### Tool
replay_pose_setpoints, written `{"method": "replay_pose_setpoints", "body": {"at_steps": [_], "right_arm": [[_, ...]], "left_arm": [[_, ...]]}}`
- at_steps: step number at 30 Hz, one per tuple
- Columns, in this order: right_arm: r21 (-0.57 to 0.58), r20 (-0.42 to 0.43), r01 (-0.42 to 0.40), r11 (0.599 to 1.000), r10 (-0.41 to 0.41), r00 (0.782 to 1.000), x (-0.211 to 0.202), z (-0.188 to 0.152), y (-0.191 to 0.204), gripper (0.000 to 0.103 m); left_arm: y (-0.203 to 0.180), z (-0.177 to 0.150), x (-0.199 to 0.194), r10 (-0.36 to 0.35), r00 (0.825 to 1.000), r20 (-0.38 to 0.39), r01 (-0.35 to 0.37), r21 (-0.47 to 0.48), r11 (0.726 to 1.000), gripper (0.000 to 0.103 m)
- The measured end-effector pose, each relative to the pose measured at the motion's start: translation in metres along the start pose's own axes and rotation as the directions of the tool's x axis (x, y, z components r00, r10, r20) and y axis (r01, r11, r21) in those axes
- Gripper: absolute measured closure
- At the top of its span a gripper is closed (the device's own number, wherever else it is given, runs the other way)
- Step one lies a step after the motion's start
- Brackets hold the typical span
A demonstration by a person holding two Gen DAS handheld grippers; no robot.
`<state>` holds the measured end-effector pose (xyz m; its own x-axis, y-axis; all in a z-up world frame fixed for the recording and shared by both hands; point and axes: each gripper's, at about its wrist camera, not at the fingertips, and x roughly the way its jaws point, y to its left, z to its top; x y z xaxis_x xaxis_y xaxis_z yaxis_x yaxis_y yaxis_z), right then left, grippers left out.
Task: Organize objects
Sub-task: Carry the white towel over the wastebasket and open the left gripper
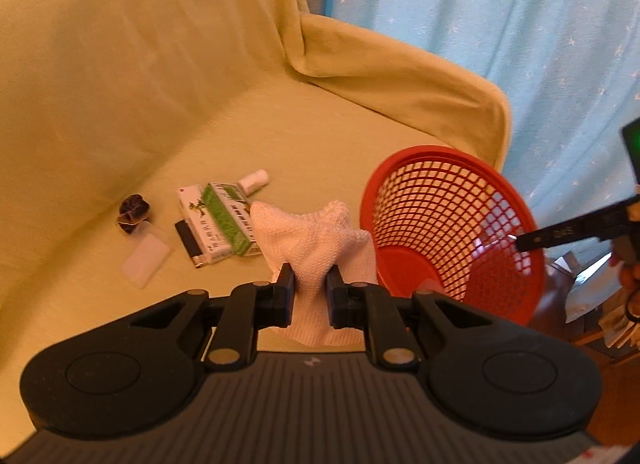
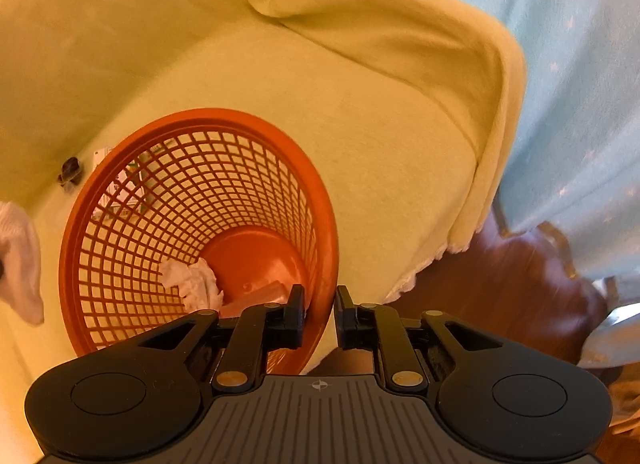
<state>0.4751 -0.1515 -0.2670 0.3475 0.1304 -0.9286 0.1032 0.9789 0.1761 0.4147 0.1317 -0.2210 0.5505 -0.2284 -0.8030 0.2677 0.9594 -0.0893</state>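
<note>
My left gripper is shut on a white knitted cloth, which hangs above the sofa seat just left of a red mesh basket. The basket is tipped with its mouth toward the cameras. My right gripper is shut on its near rim, one finger inside and one outside. In the left wrist view that gripper reaches in from the right. A crumpled white tissue lies inside the basket near its base. The cloth shows at the right wrist view's left edge.
On the yellow-green sofa cover lie a green-and-white box, a small white bottle, a dark scrunchie, a clear plastic case and a black flat item. A blue starred curtain hangs behind the armrest.
</note>
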Motion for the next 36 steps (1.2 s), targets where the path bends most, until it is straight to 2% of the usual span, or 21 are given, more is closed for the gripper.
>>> {"method": "replay_pose_setpoints", "body": {"at_steps": [4,12,18,26,36], "right_arm": [[0.077,-0.021,-0.063,0.995,0.065,0.998,0.005,-0.004,-0.022,0.088],[0.156,-0.050,-0.106,0.982,0.115,0.992,-0.002,-0.023,-0.037,0.087],[0.196,0.003,-0.136,0.971,0.138,0.990,-0.010,-0.030,-0.034,0.090],[0.118,0.015,-0.092,0.989,0.091,0.996,-0.015,-0.014,-0.011,0.092],[0.063,0.022,-0.083,0.995,0.082,0.996,-0.012,-0.010,-0.005,0.092]], "left_arm": [[-0.009,0.000,-0.002,-0.014,1.000,-0.001,0.014,0.008,1.000,0.091],[-0.027,0.006,0.001,-0.048,0.999,0.003,0.048,0.041,0.998,0.091],[-0.042,0.012,0.003,-0.079,0.997,0.004,0.079,0.077,0.994,0.091],[-0.049,0.018,0.008,-0.070,0.998,0.007,0.069,0.091,0.993,0.091],[-0.056,0.024,0.019,-0.076,0.997,-0.013,0.077,0.099,0.992,0.091]]}}
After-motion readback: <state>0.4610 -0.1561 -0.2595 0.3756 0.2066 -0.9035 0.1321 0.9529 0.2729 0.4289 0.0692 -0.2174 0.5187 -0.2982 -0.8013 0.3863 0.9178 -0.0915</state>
